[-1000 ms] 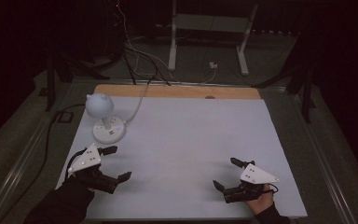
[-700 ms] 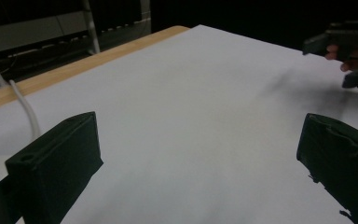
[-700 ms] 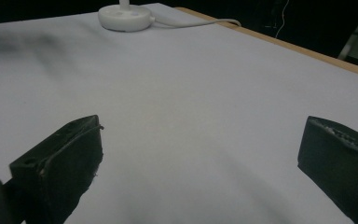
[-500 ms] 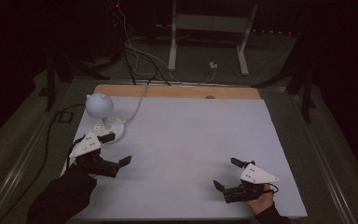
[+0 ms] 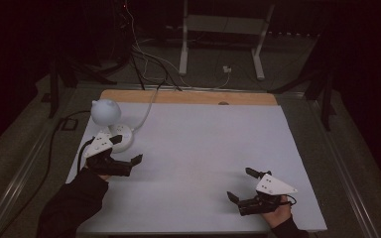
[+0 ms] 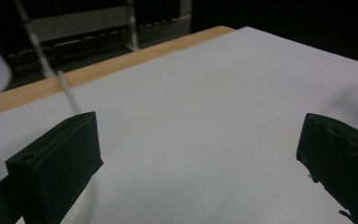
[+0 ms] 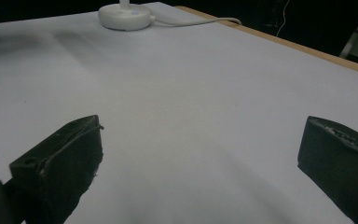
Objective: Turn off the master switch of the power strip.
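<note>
Forward toward the lamp point(image 5: 110, 124) went the left hand-held gripper point(image 5: 127, 149), jaws spread; right hand-held gripper point(image 5: 241, 184) likewise spread.

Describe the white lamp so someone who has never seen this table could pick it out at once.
Start at the white table and go to its far left corner by the wooden edge strip. The lamp stands there beside the left gripper: round base, globe head, white cord trailing off the back.

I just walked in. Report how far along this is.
Nothing looks done: the lamp stands untouched at the table's far left. In hand: left claw open beside the lamp's base, holding nothing. Right claw open, near side. Any grasp or move is left.
</note>
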`<state>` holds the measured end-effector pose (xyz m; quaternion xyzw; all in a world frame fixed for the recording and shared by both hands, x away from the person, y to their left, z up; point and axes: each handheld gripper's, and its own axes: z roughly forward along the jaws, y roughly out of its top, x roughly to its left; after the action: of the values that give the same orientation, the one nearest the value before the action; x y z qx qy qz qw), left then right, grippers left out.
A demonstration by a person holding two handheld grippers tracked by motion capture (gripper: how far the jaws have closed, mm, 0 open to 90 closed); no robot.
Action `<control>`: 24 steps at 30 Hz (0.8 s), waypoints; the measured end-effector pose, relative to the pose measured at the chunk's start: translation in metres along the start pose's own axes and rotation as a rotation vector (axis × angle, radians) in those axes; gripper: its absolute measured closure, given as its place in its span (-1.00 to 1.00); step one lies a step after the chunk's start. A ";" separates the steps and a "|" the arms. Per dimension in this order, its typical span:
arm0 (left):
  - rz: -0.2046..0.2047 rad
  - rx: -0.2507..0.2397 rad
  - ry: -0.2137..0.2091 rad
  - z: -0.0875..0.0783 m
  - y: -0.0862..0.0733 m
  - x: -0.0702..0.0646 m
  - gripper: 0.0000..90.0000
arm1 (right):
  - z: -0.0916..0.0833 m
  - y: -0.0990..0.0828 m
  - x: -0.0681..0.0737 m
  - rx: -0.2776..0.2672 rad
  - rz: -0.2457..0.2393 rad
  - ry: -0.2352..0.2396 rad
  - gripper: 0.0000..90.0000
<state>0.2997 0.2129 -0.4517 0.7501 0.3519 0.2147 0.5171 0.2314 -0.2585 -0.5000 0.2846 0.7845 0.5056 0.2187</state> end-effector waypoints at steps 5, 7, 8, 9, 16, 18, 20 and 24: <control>-0.018 -0.001 0.023 0.006 -0.001 0.007 -0.99 | 0.000 0.000 0.000 0.002 -0.001 0.000 -1.00; -0.023 0.022 0.044 0.010 -0.001 0.009 -0.99 | 0.000 0.000 0.000 0.004 0.000 0.000 -1.00; -0.026 0.029 0.054 0.012 -0.002 0.010 -0.99 | 0.000 0.000 0.000 0.007 -0.002 0.000 -1.00; -0.031 0.035 0.057 0.013 -0.002 0.012 -0.99 | 0.000 0.000 0.000 0.006 -0.003 -0.001 -1.00; -0.037 0.059 0.098 0.023 -0.006 0.021 -0.99 | 0.001 -0.001 -0.001 0.005 0.003 0.006 -1.00; -0.045 0.101 0.105 0.027 -0.007 0.024 -0.99 | 0.001 -0.001 -0.001 0.007 0.008 0.009 -1.00; -0.033 0.117 0.130 0.030 -0.008 0.025 -0.94 | 0.001 -0.001 -0.001 0.014 0.003 0.007 -1.00; -0.052 0.124 0.170 0.034 -0.010 0.031 -0.83 | 0.001 -0.001 -0.001 0.008 0.010 0.008 -1.00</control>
<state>0.3406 0.2170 -0.4748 0.7502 0.4266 0.2421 0.4434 0.2325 -0.2591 -0.5013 0.2872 0.7861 0.5046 0.2118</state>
